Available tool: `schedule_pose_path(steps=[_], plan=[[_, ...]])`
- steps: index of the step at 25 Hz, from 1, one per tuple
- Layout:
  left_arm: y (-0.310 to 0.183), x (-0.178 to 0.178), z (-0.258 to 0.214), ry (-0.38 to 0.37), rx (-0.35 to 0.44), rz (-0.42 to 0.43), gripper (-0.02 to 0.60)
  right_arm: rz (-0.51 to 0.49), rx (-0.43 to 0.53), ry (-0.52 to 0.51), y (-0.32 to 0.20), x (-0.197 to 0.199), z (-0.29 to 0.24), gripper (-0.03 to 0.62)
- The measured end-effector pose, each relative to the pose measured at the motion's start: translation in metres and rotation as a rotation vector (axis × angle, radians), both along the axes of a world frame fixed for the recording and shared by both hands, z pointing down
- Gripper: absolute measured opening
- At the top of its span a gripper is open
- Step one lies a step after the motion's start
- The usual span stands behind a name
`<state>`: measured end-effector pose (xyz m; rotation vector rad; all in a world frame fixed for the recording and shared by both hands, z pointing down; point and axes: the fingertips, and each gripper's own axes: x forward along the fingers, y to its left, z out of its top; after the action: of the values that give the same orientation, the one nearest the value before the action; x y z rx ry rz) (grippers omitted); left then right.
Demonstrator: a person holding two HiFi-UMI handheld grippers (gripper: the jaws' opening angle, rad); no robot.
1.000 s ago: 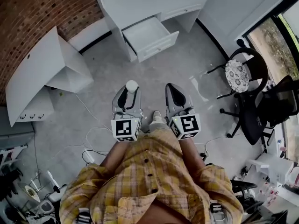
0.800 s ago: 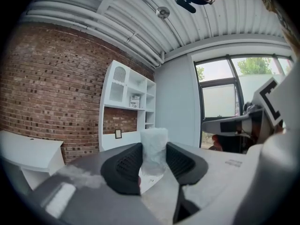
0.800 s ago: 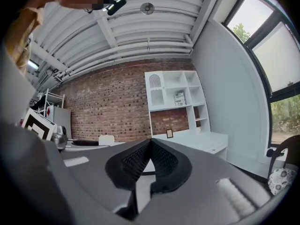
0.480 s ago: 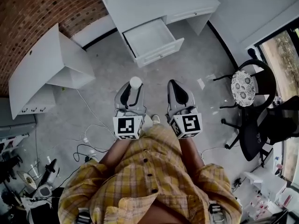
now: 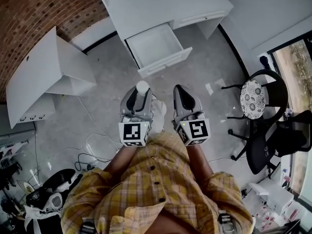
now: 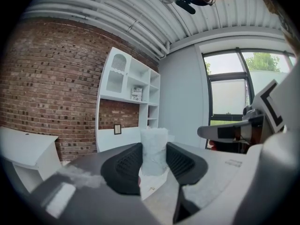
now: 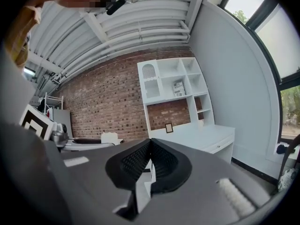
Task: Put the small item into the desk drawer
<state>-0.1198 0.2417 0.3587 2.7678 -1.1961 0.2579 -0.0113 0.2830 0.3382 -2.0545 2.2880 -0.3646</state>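
The small item (image 5: 142, 87) is a whitish little cylinder with a rough, frosted look, kinda like crinkled foam or plastic, can't say which. It's clamped in the left tool (image 5: 141, 94), held up over the grey floor (image 5: 204, 72) and well short of the drawer (image 5: 165, 61).

From the head view you only get its round top poking out past the tips. In the left gripper view the item (image 6: 154, 146) stands upright between the ribbed black pads of the left tool (image 6: 153, 162), and its bottom end is hidden down between them.

The right tool (image 5: 183, 95) sits just beside it. Over in the right gripper view, the right tool (image 7: 149, 162) has its pads pressed together with nothing in them.

The drawer is pulled open, a plain white box with a panelled front, and its back end is tucked under the white desk (image 5: 161, 4). The desk's far edge is cut off at the top of the head view.

Brick wall (image 5: 44, 13) on the left, and loose cables (image 5: 90, 147) on the floor. A yellow plaid shirt (image 5: 161, 189) blocks whatever's below the tools.
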Motion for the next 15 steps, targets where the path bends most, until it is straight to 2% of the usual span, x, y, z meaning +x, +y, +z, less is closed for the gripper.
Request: schedule_pose_path(steps=[6, 15], plan=[[-0.059, 0.025, 0.002, 0.011, -0.018, -0.005, 0.166, -0.004, -0.015, 0.024, -0.058, 0.023, -0.004, -0.002], [-0.148, 0.054, 0.01, -0.039, -0.056, -0.017, 0.167, -0.024, -0.043, 0.029, -0.149, 0.05, -0.004, -0.002]])
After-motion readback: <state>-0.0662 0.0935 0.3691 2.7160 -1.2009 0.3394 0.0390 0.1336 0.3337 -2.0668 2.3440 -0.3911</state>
